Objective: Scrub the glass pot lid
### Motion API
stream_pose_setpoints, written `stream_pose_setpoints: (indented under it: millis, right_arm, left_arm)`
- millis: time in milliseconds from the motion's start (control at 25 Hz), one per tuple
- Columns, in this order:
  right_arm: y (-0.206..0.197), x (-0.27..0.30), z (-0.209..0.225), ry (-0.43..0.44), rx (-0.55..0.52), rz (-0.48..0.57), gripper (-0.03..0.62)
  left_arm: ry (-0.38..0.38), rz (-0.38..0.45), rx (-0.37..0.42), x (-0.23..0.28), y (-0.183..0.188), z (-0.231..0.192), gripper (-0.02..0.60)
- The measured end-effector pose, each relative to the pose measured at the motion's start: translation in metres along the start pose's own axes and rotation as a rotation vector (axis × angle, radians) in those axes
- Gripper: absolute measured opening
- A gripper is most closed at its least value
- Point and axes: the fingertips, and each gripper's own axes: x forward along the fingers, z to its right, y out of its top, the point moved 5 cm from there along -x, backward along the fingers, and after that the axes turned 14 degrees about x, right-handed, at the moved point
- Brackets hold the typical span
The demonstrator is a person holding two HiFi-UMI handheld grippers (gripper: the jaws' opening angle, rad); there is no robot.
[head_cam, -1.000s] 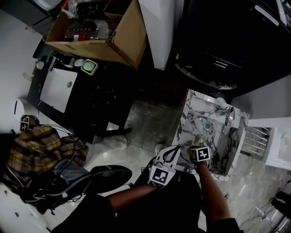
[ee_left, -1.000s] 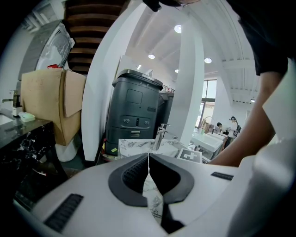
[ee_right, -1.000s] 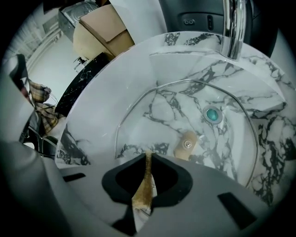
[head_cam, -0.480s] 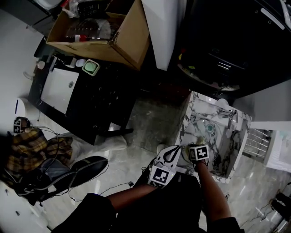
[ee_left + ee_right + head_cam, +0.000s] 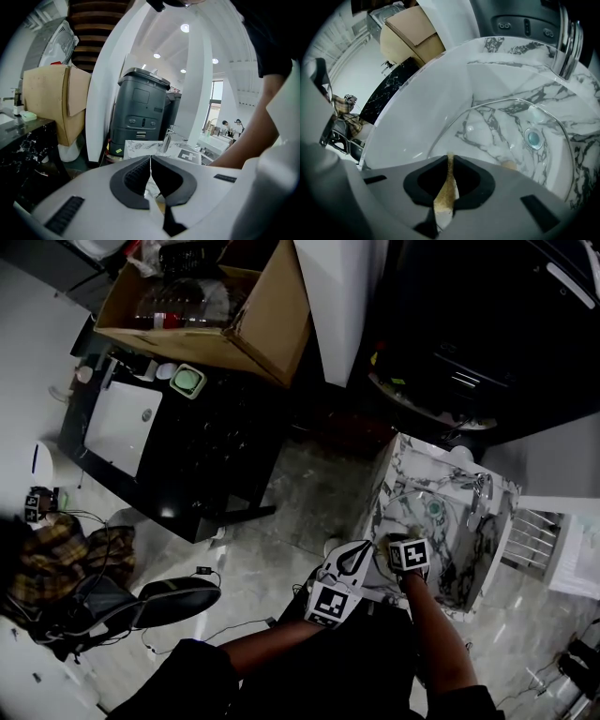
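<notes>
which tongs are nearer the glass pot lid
Right. The right tongs hang over the near rim of the clear glass pot lid; the left tongs sit back, off the marble sink.

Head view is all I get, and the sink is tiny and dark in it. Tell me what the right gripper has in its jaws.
Observer: The right gripper is shut on a thin tan scrub pad, which pokes out between the jaw tips.
Operator: Good. Now tell me where the lid sits.
Observer: The glass pot lid appears to lie flat in the basin of the marble sink, just ahead of the pad. The drain shows through the glass. I cannot tell whether the pad touches it.
</notes>
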Motion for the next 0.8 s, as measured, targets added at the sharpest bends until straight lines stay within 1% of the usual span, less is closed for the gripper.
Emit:
stream_pose_setpoints:
  millis: [120, 280, 400, 560, 680, 800]
  right_arm:
    - [0.006, 0.001, -0.002, 0.011, -0.002, 0.011, 0.057]
    - [0.015, 0.002, -0.001, 0.015, -0.008, 0.025, 0.057]
    - [0.021, 0.003, -0.001, 0.026, -0.005, 0.044, 0.057]
    - [0.028, 0.002, 0.0, 0.021, -0.013, 0.06, 0.057]
    - [0.037, 0.0, -0.01, 0.017, 0.0, 0.08, 0.057]
    - [0.039, 0.006, -0.008, 0.014, 0.008, 0.098, 0.057]
  left_arm:
    - [0.002, -0.02, 0.0, 0.001, -0.001, -0.002, 0.02]
    - [0.001, -0.019, 0.007, 0.006, -0.001, -0.007, 0.02]
    - [-0.002, -0.033, 0.006, 0.009, -0.001, -0.009, 0.02]
    - [-0.006, -0.024, 0.0, 0.013, 0.001, -0.008, 0.018]
    - [-0.018, -0.013, -0.003, 0.009, 0.006, -0.019, 0.019]
    - [-0.021, -0.031, -0.018, 0.006, 0.005, -0.025, 0.018]
